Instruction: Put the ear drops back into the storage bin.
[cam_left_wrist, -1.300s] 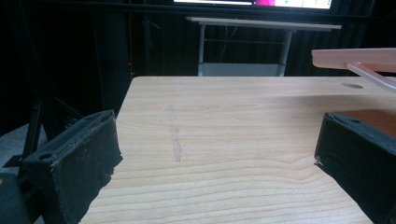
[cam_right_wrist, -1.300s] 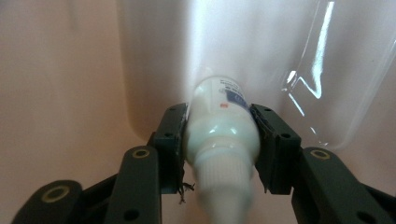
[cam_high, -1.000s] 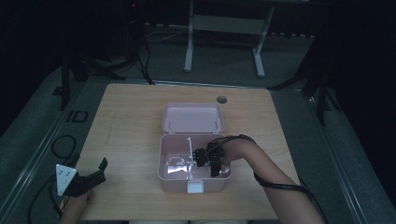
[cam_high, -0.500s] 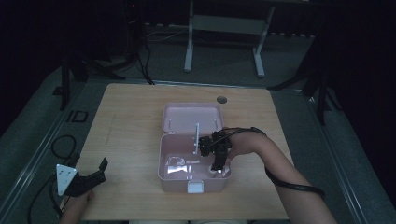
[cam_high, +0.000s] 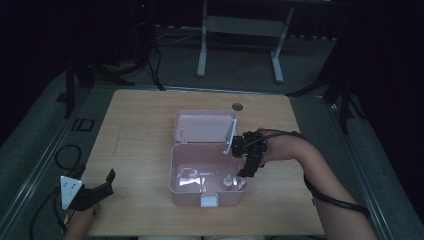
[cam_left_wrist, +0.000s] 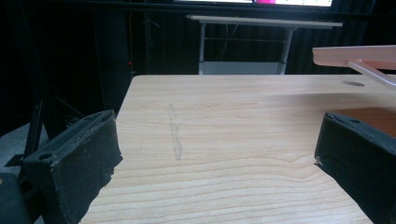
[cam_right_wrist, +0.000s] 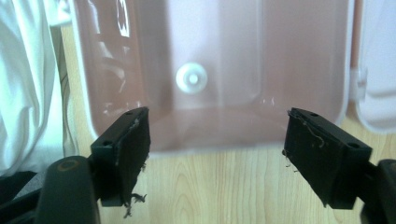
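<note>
A pink plastic box (cam_high: 207, 177) sits at the middle of the high view on the wooden surface (cam_high: 140, 125), its lid (cam_high: 205, 126) folded back toward the top of the frame. The right gripper (cam_high: 248, 167) hangs over the box's right rim, fingers spread wide and holding nothing. In the right gripper view, a small white round piece (cam_right_wrist: 192, 78) lies on the box floor at upper centre. At lower left of the high view, the left gripper (cam_high: 102, 186) rests well apart from the box, fingers wide open and empty.
</note>
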